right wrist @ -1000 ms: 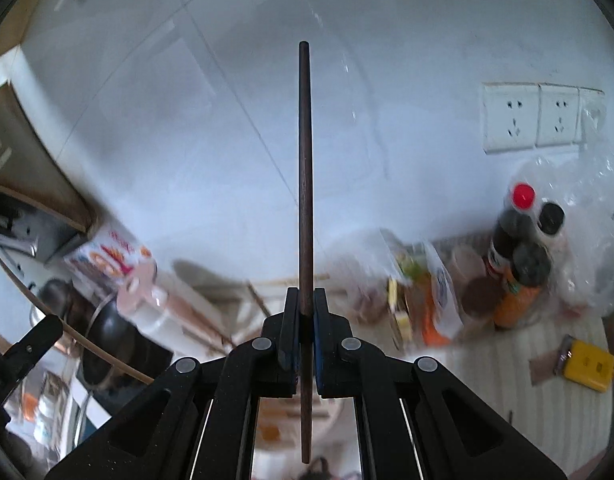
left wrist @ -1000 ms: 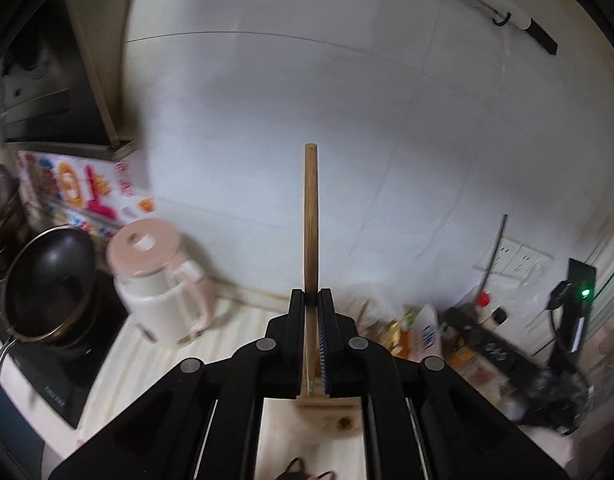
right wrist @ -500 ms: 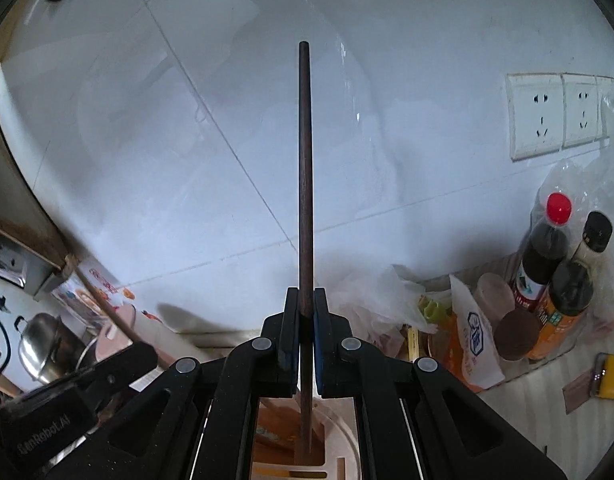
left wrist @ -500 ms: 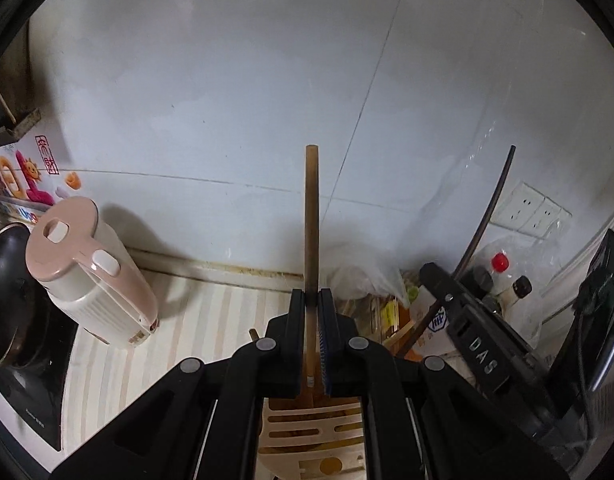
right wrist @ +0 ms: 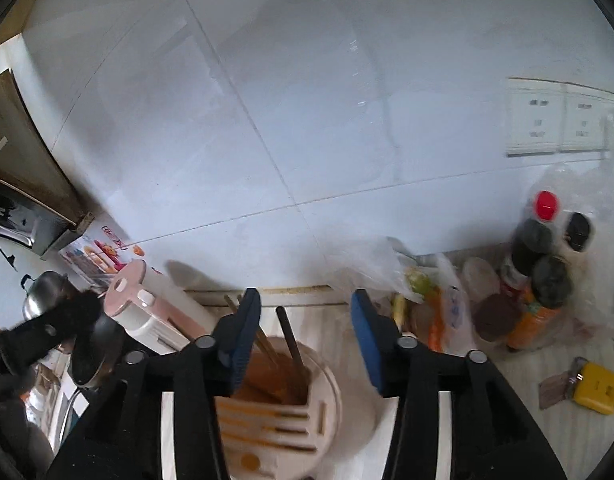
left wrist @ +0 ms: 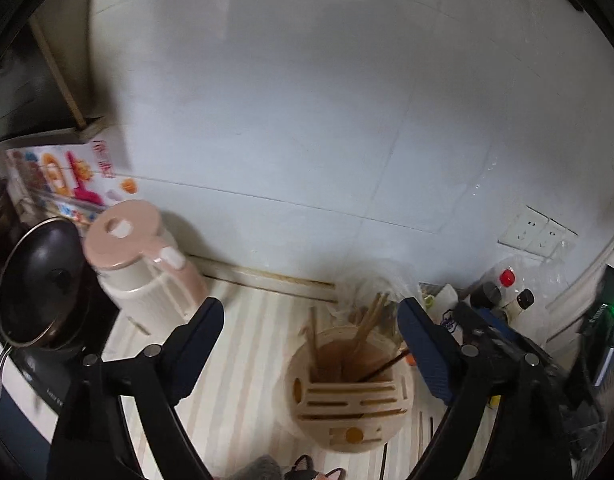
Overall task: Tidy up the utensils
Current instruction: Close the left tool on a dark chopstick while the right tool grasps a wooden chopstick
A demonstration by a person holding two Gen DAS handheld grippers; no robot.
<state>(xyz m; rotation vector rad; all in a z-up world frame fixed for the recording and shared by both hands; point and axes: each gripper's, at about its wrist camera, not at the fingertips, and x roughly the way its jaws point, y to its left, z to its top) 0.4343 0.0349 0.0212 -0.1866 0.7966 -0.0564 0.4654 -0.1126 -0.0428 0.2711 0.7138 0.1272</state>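
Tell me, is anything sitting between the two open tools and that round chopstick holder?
Nothing visible. The left tool and right tool hang open right above the chopstick holder, its chopsticks already standing inside its compartment.

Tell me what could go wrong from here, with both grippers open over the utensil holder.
1. The left gripper and right gripper both hang wide open just over the utensil holder; lifting off sideways could snag the leaning chopsticks or tip it.
2. The dark chopstick leans steeply and may slide out.
3. The electric kettle stands near the left gripper's path.
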